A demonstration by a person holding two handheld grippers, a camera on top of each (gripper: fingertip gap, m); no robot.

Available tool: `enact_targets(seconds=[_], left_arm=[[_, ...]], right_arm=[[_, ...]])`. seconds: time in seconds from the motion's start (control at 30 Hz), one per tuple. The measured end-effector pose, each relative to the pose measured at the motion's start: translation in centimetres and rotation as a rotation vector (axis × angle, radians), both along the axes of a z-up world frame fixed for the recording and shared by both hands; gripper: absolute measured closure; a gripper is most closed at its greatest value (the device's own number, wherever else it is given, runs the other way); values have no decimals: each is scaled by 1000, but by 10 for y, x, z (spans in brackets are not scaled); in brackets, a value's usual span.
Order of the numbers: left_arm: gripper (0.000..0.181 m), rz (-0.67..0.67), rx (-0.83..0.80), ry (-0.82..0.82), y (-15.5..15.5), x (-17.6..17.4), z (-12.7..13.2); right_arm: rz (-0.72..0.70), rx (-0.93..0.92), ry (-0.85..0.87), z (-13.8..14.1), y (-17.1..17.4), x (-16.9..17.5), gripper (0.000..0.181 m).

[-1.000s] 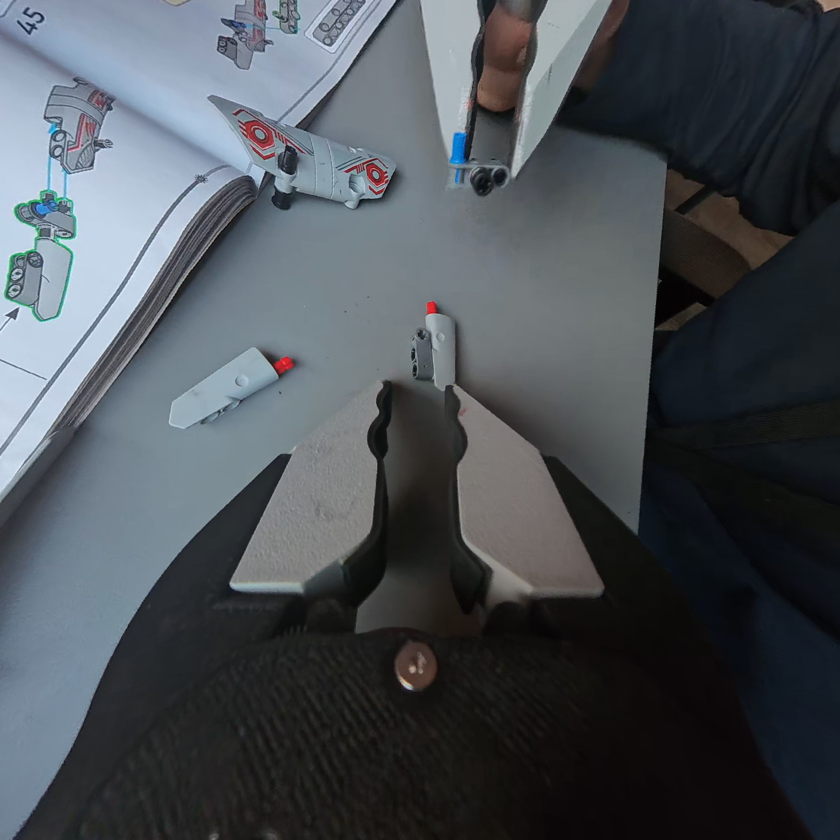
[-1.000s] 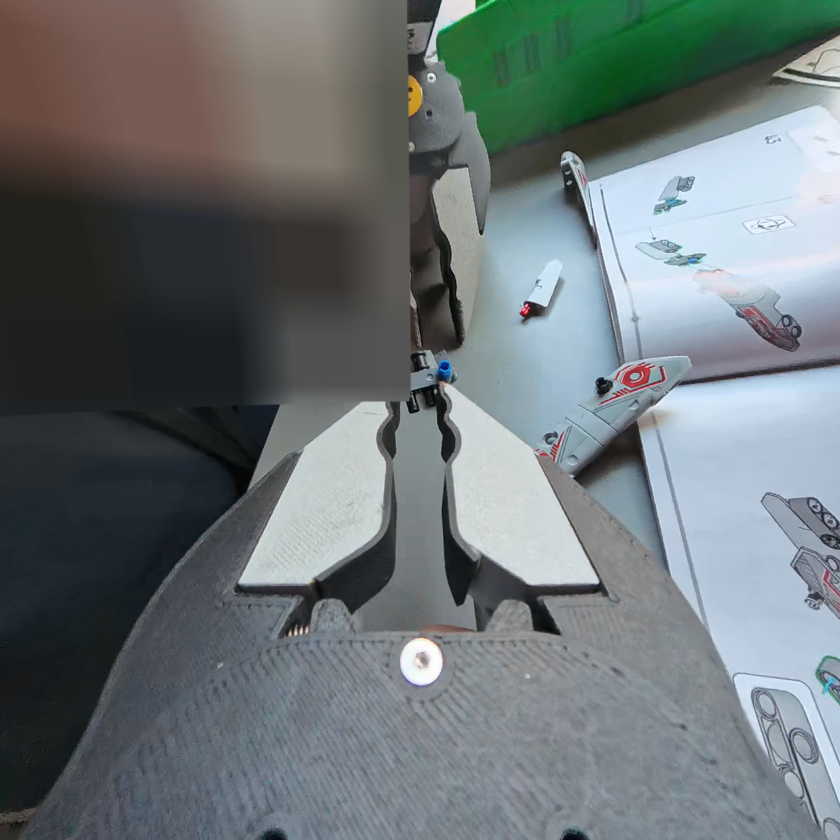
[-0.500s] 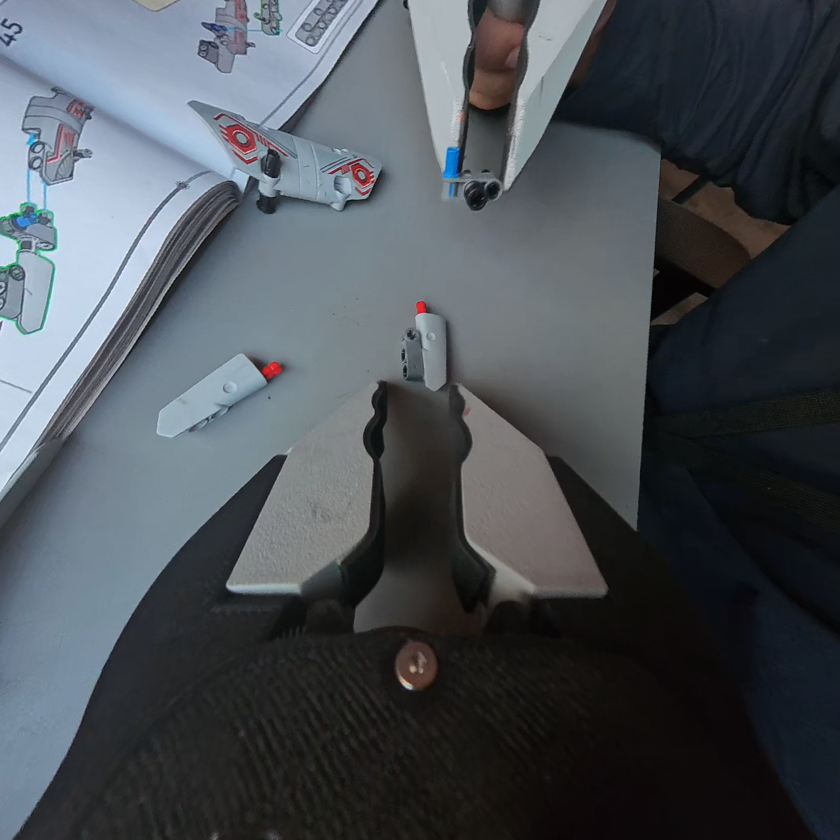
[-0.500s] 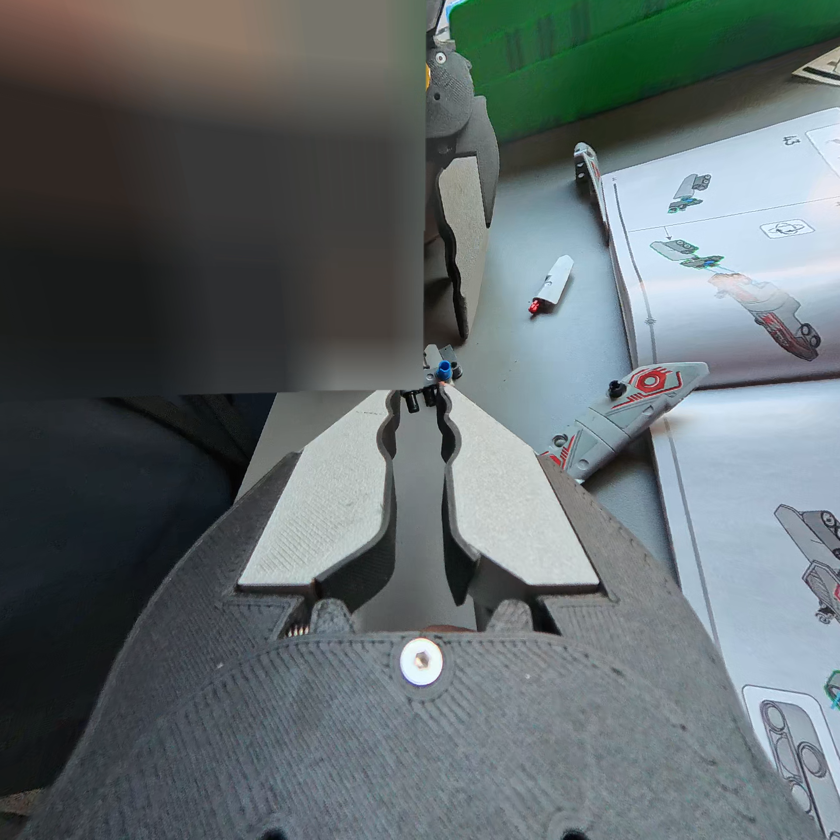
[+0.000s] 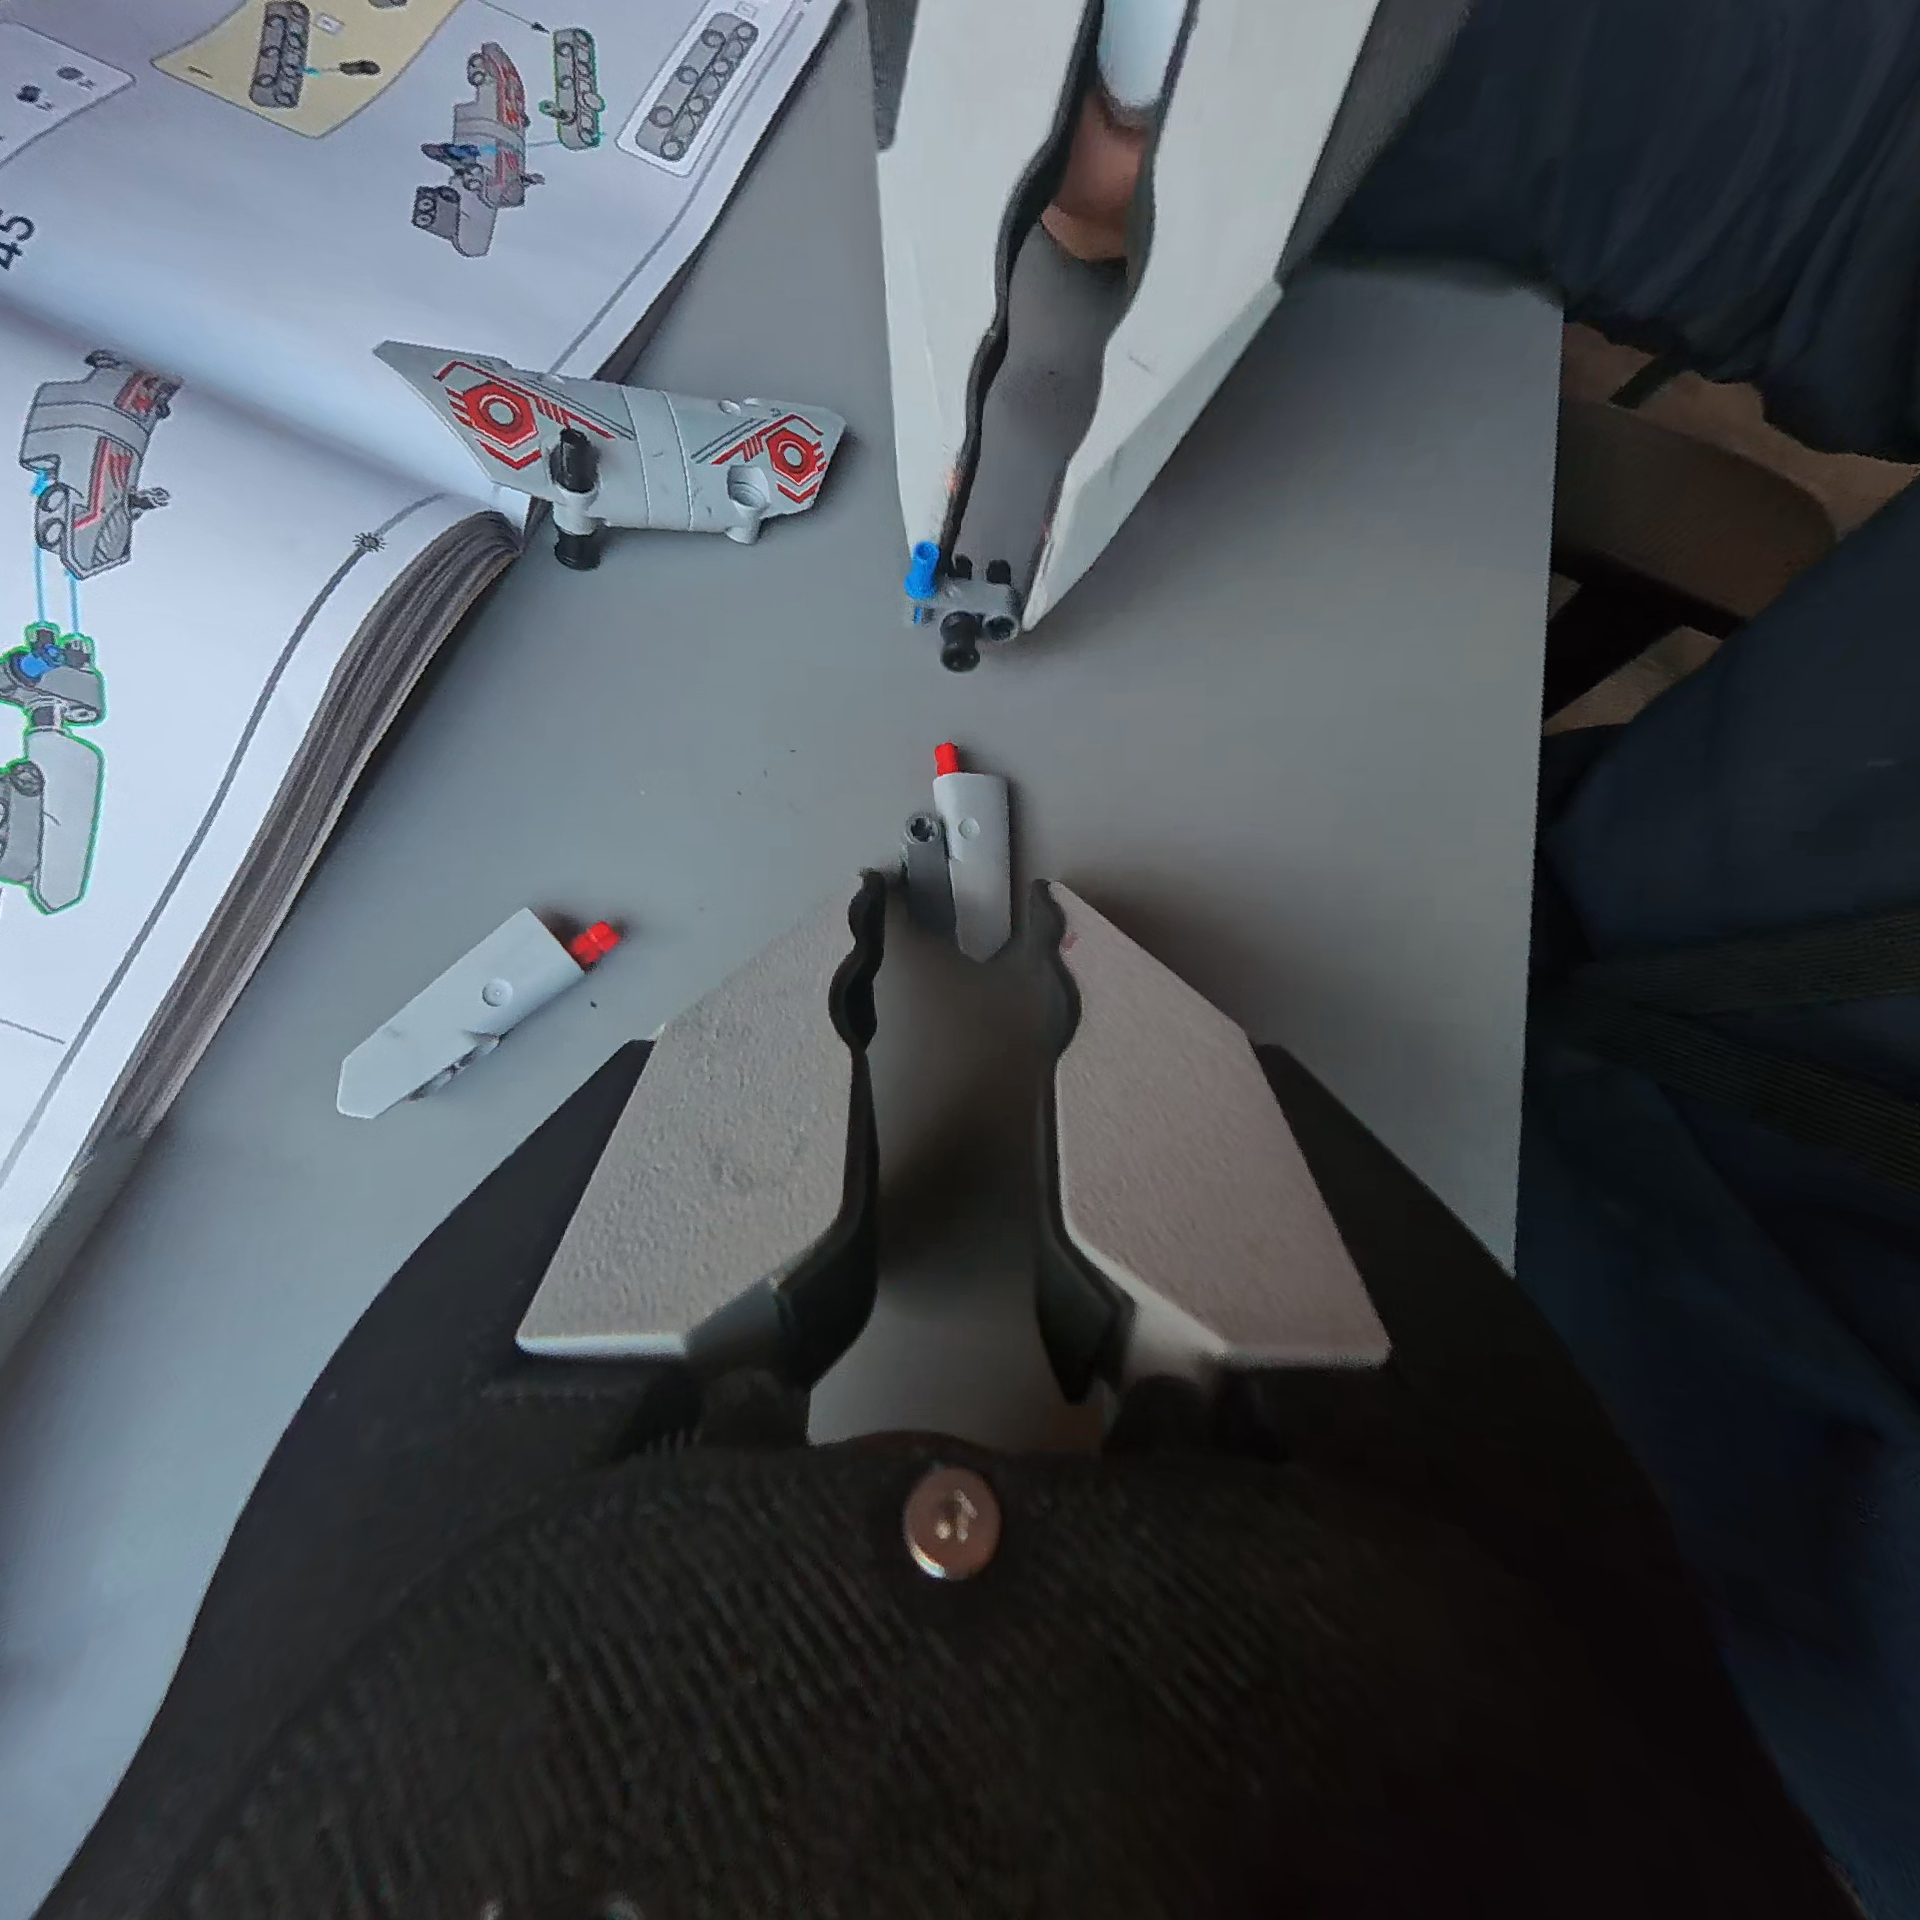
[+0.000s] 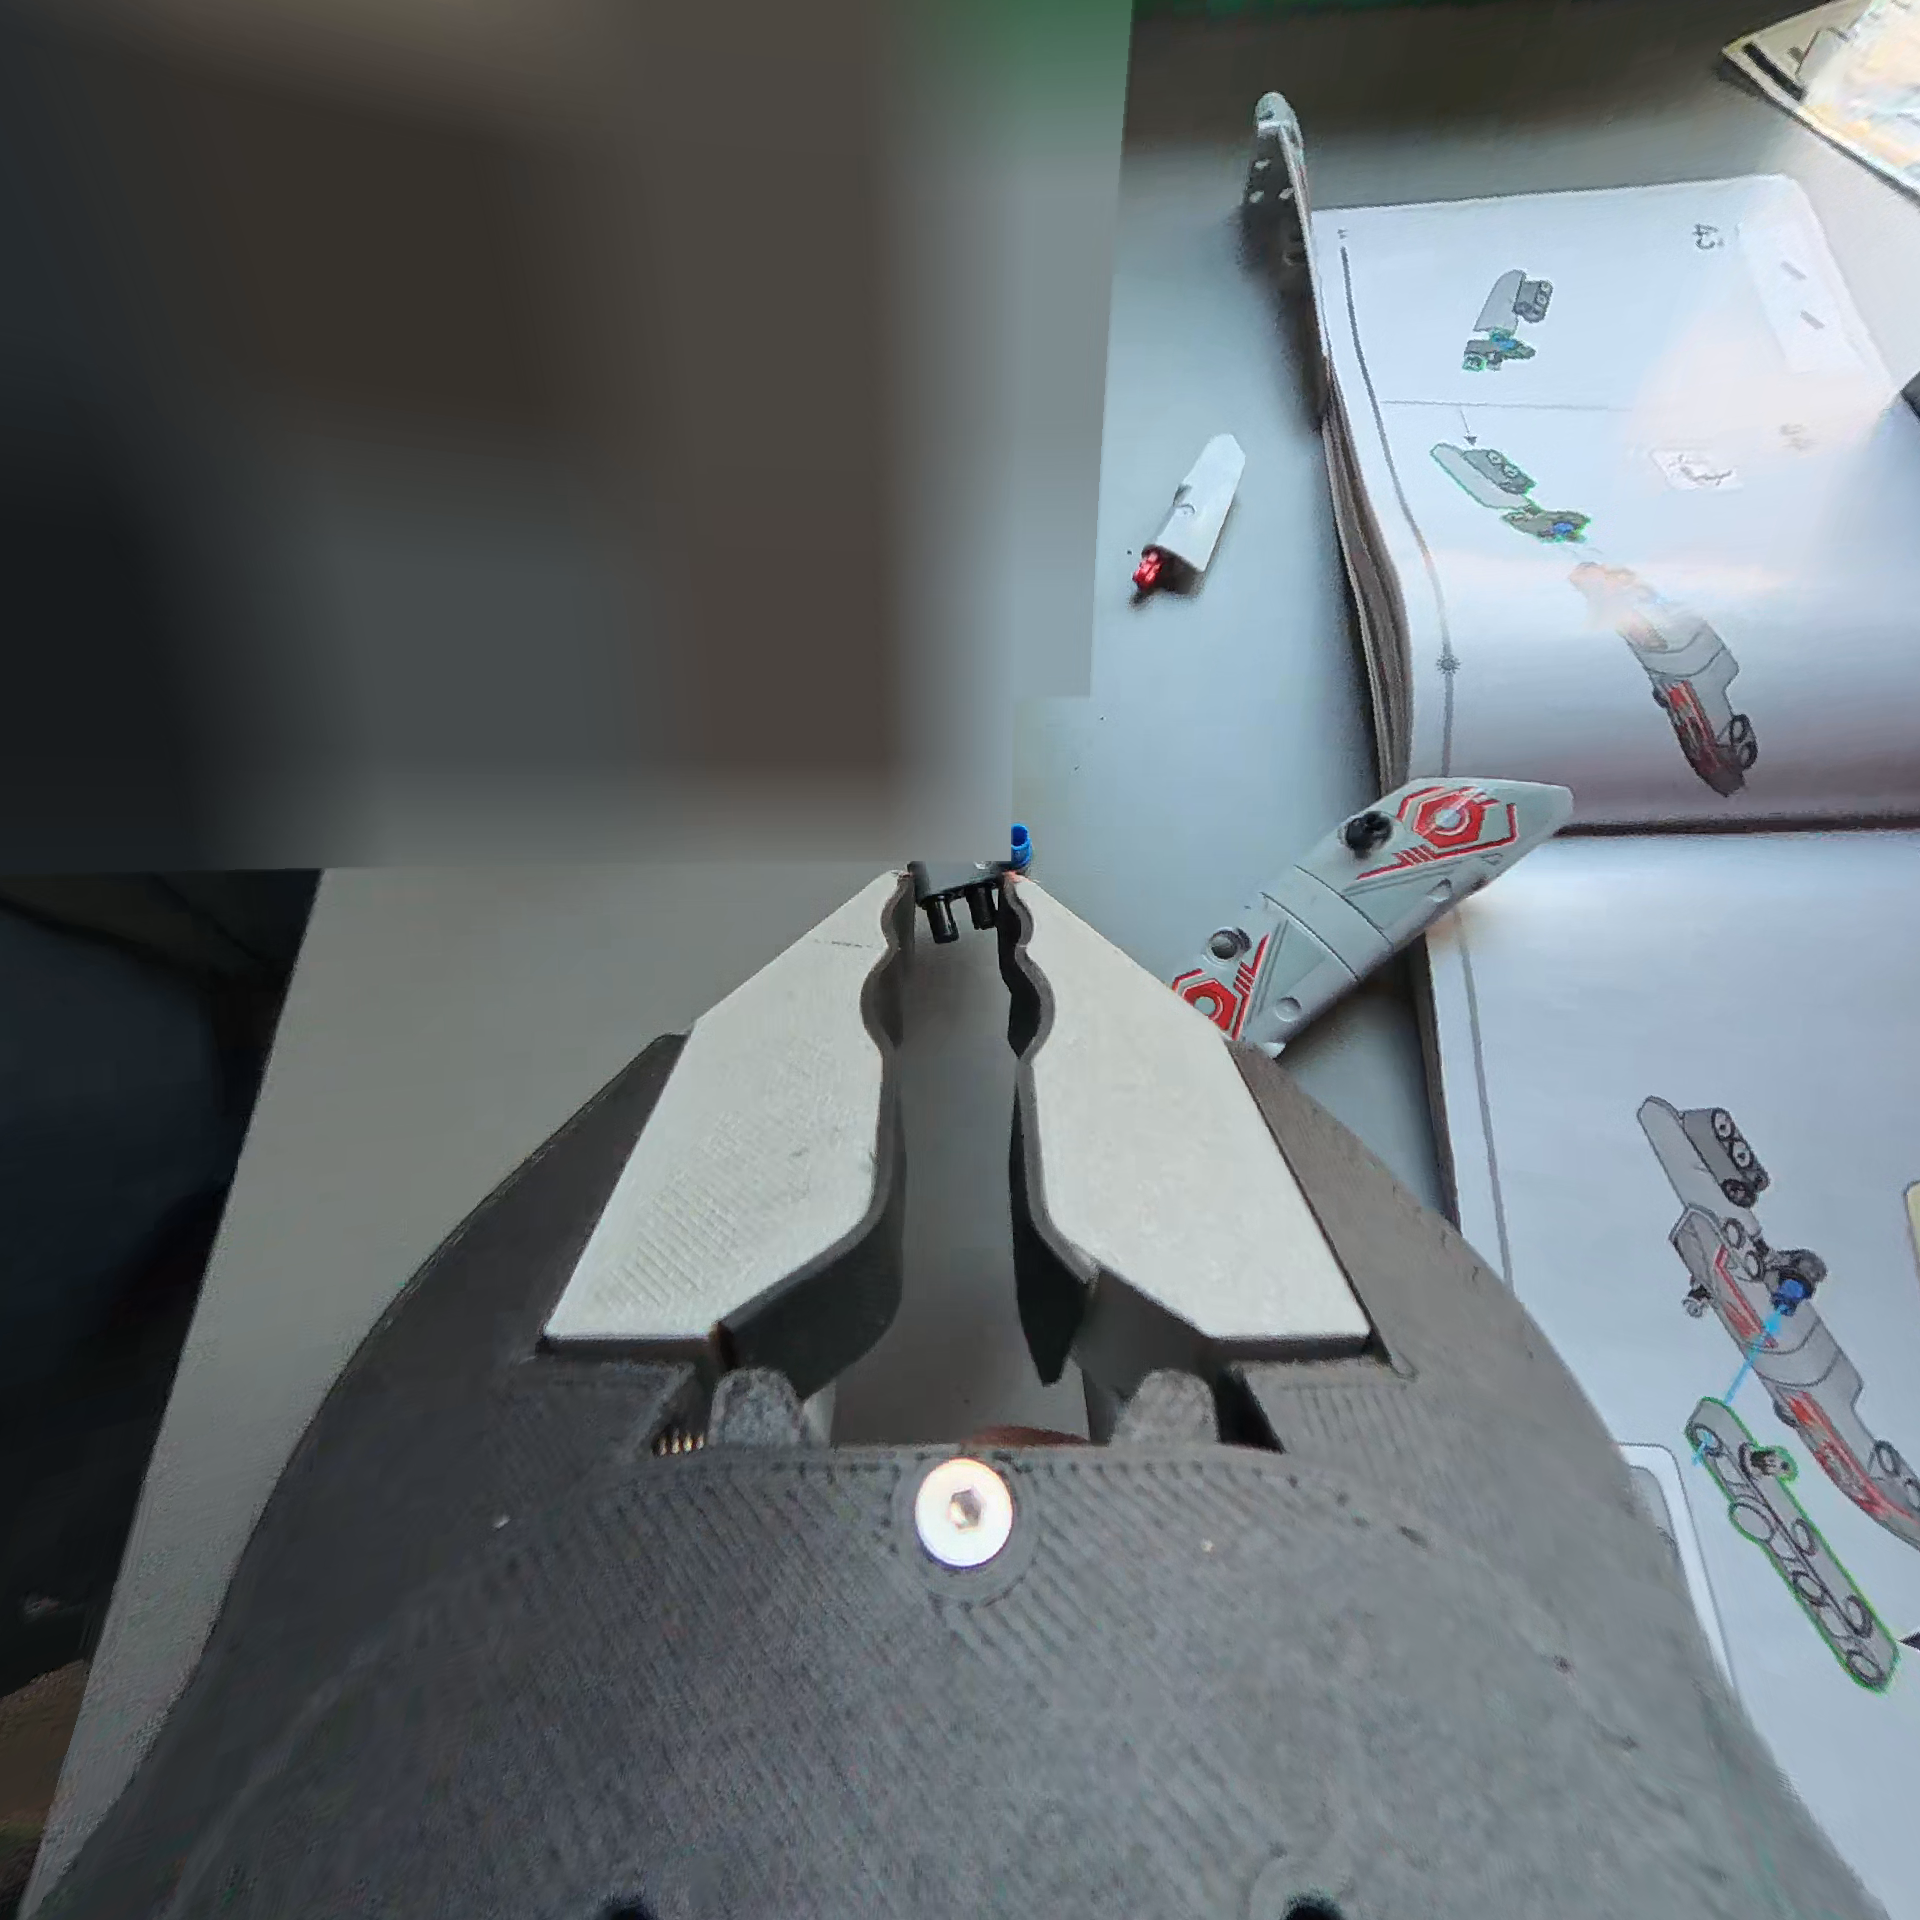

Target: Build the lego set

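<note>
Between the parted tips of the left gripper lies a small grey piece on the worktop, its long axis along the fingers, red peg pointing away toward the right gripper, which pinches a dark connector.

Your small dark grey connector, with a blue pin at one end and black pins poking out, sits pinched at the tips of the right-hand jaws, above the table. A short grey panel piece with a red pin at its far end and a grey connector on its side lies just ahead of the left jaws. A second grey panel with a red pin lies to its left. The long grey panel with red markings rests against the open instruction booklet.
</note>
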State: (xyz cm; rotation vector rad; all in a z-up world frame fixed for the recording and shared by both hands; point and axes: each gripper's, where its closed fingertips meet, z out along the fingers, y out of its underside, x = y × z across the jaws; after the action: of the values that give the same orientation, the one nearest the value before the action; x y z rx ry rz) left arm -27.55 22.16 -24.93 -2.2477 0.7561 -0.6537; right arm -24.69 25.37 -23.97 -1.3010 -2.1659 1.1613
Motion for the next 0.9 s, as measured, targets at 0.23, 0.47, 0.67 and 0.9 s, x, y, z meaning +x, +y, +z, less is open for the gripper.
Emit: enact_targets(seconds=[0.23,0.47,0.67,0.9], left_arm=[[153,-7,3,-1,3,6,0],[165,-8,-7,0,5,8,-1],[165,-7,-6,2,5,8,-1],[165,-5,1,10,6,8,-1]], right_arm=[[-5,164,48,-6,1,0,168],[8,295,122,-6,0,0,168],[16,253,119,-4,0,2,168],[32,246,45,-14,-5,3,168]])
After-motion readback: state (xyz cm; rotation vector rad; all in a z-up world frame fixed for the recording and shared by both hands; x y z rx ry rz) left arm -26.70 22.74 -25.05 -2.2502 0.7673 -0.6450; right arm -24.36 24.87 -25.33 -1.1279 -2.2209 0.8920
